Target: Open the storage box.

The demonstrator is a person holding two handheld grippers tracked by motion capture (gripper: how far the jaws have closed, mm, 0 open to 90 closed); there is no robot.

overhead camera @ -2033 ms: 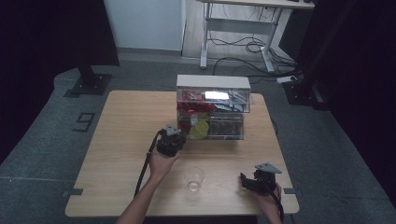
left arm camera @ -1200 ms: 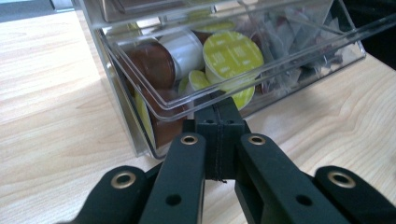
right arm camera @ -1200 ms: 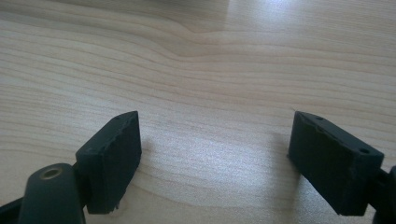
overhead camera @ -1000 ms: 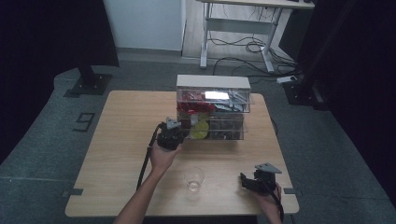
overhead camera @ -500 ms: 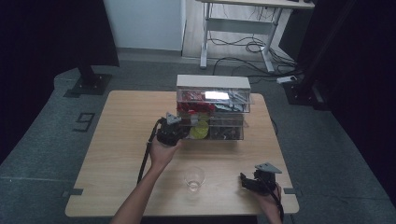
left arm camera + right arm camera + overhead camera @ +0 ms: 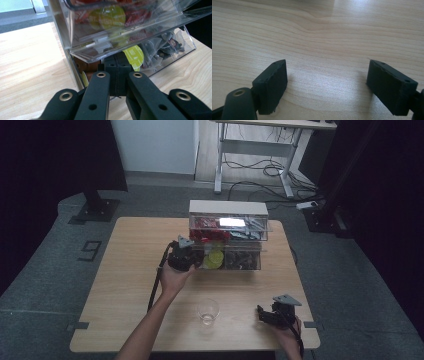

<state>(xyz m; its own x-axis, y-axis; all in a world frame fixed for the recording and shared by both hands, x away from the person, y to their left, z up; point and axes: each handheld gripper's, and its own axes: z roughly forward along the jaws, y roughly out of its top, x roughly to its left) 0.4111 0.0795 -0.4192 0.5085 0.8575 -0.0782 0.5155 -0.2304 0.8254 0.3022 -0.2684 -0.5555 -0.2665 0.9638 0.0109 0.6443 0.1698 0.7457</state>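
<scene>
- High view: my left claw [image 6: 186, 251] sits at the lower left front of the clear drawer box [image 6: 227, 222] on the counter [image 6: 130, 270].
- Left claw jaws are pressed together, tips just under the upper drawer's lip, near a yellow pod [image 6: 134, 55].
- Right claw [image 6: 327, 85] is spread over bare wood, nothing between.

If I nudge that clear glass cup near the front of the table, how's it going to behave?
The clear glass cup looks empty, so probably light and easy to slide on the smooth wooden table. It stands upright and looks wider at the rim, so a high push might tip it, and it could then roll. If it is glass, it is likely fragile.
</scene>
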